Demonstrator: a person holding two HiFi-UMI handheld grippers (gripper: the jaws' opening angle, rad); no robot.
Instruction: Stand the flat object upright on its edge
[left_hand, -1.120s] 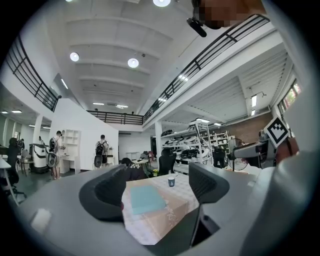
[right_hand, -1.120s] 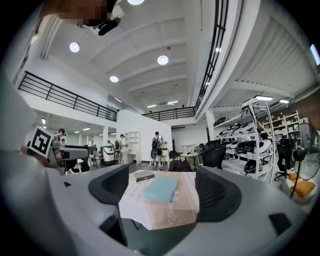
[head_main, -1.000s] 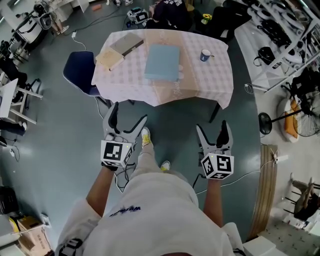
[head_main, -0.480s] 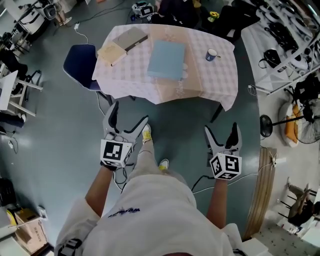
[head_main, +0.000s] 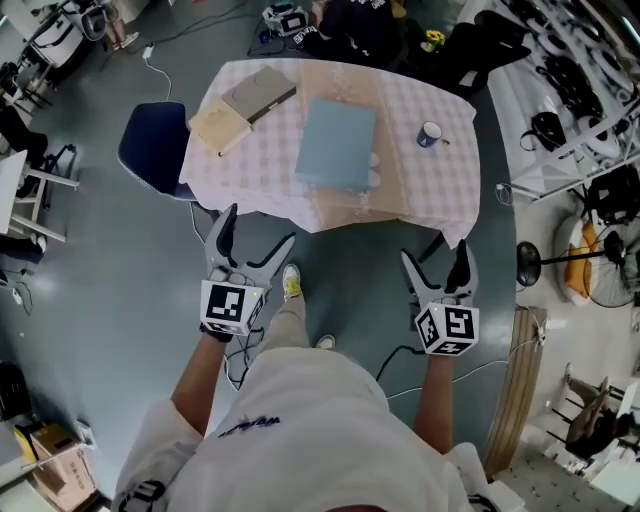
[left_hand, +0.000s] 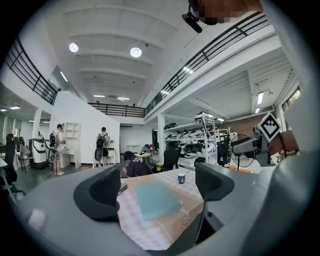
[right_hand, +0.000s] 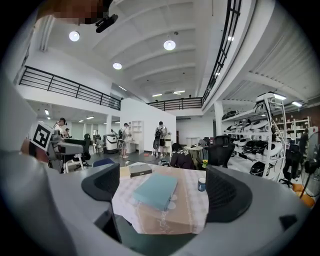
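The flat object is a light blue book-like slab (head_main: 338, 145) lying flat in the middle of a table with a pink checked cloth (head_main: 420, 190). It also lies between the jaws in the left gripper view (left_hand: 156, 199) and the right gripper view (right_hand: 156, 191), far ahead of both. My left gripper (head_main: 258, 228) and right gripper (head_main: 434, 252) hang over the floor just short of the table's near edge. Both are open with nothing between their fingers.
A grey book (head_main: 258, 93) and a tan book (head_main: 219, 124) lie at the table's far left, a blue mug (head_main: 431, 134) at its far right. A blue chair (head_main: 150, 150) stands left of the table. Racks of gear (head_main: 570, 90) line the right side, and cables cross the floor.
The right gripper has shifted to the right and slightly toward the table, and its jaws have spread wider. The table sits a little nearer in the head view. The left gripper has hardly moved.
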